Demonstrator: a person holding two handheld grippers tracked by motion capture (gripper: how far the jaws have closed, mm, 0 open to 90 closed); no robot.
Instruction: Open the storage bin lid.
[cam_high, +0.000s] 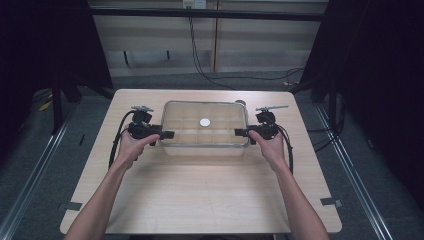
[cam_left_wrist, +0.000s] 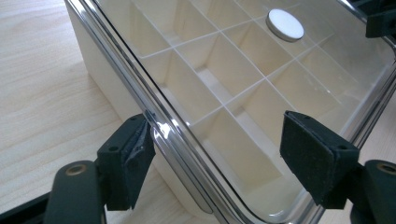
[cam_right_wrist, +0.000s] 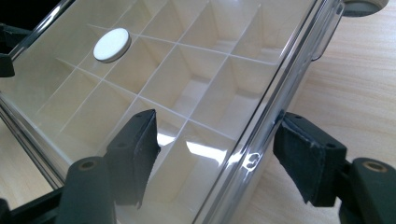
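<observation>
Both claws (cam_high: 168, 134) (cam_high: 240, 132) at unlabelled clear lid (cam_high: 185, 110)

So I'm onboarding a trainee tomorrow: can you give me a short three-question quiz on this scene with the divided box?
1. True or false: the clear lid lies on the divided box.
2. What sits on the middle of the lid? A) a white round disc B) a red cube C) a metal spoon
3. Where does each hand-held gripper stand relative to the box?

Key:
1. True.
2. A, the white round disc.
3. The left hand-held gripper is at the box's left end, the right hand-held gripper at its right end; each has open jaws astride the lid's edge.
</observation>
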